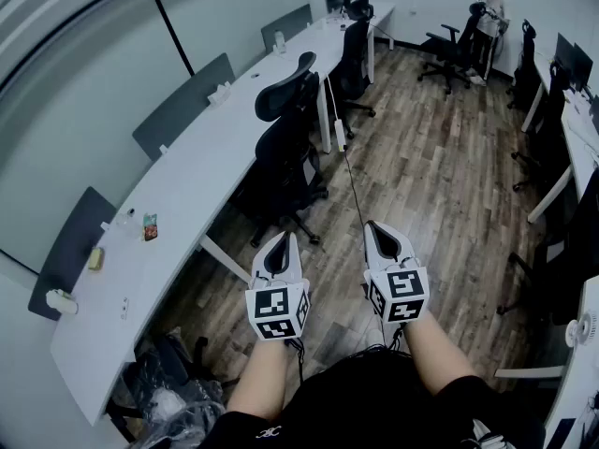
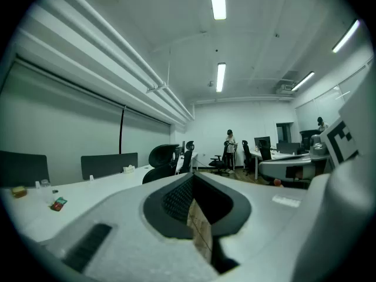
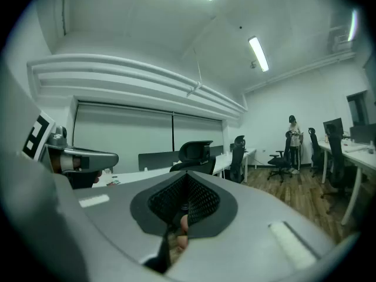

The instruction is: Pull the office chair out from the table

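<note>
A black office chair (image 1: 284, 148) with a headrest stands tucked against the long white table (image 1: 187, 185), ahead of me and a little to the left. It also shows in the left gripper view, chair (image 2: 160, 159), and in the right gripper view, chair (image 3: 197, 155). My left gripper (image 1: 280, 240) and right gripper (image 1: 378, 229) are held side by side over the wooden floor, well short of the chair and touching nothing. Both point roughly level toward the room. The jaws of each are shut with nothing between them, as seen at the left gripper (image 2: 191, 180) and the right gripper (image 3: 187, 180).
A second black chair (image 1: 354, 52) sits farther along the table. A cable (image 1: 351, 181) runs across the floor. A person (image 1: 489, 9) stands at the far end beside another chair (image 1: 447, 50). Desks and chairs (image 1: 562, 166) line the right side. Bags (image 1: 168, 391) lie under the table's near end.
</note>
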`<control>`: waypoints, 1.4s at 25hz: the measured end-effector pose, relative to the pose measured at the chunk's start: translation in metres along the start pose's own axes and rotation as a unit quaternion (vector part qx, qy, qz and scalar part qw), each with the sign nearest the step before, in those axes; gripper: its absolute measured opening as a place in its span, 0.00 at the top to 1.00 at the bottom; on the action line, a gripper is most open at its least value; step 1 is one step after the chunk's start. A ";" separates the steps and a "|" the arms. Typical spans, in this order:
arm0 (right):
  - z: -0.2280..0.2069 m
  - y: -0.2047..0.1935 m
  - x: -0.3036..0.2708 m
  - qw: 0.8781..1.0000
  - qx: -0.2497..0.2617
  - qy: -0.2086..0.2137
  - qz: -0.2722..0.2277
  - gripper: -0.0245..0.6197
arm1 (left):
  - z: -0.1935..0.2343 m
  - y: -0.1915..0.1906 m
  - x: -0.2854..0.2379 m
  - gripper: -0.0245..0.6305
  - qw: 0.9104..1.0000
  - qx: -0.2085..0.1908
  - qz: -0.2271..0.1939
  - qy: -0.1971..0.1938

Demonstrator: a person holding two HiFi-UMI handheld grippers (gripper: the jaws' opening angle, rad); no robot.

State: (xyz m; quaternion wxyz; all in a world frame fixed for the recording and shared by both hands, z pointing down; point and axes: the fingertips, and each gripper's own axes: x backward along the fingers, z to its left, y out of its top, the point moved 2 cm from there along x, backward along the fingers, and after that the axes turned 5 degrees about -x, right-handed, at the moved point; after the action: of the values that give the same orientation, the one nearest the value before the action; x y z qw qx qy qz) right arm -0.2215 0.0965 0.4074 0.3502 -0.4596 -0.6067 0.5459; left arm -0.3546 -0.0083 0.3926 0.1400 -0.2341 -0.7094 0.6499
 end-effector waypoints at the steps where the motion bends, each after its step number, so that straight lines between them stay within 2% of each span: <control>1: -0.003 0.002 -0.001 1.000 0.001 -0.002 -0.002 0.95 | -0.002 0.001 -0.002 0.95 1.000 -0.002 0.001 0.000; 7: -0.017 0.007 -0.008 1.000 0.004 0.004 -0.004 0.95 | -0.011 0.005 -0.014 0.95 1.000 -0.003 0.004 0.009; 11: -0.027 0.008 -0.014 1.000 -0.017 0.014 -0.011 0.95 | -0.015 0.003 -0.023 0.96 1.000 -0.004 0.010 0.014; 16: -0.041 0.005 -0.025 0.999 0.000 0.033 -0.005 0.95 | -0.021 -0.003 -0.044 0.95 1.000 -0.001 0.021 0.023; 29: -0.119 0.008 -0.065 0.997 0.014 0.070 0.015 0.95 | -0.059 0.000 -0.115 0.95 0.998 -0.006 0.029 0.058; 35: -0.139 0.005 -0.088 0.997 0.008 0.076 0.024 0.95 | -0.052 -0.009 -0.139 0.95 0.996 -0.007 0.044 0.074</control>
State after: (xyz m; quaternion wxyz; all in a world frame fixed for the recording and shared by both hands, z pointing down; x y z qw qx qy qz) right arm -0.0621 0.0610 0.4315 0.3858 -0.5111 -0.5627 0.5227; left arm -0.2117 -0.0356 0.4222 0.1617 -0.3133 -0.6904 0.6316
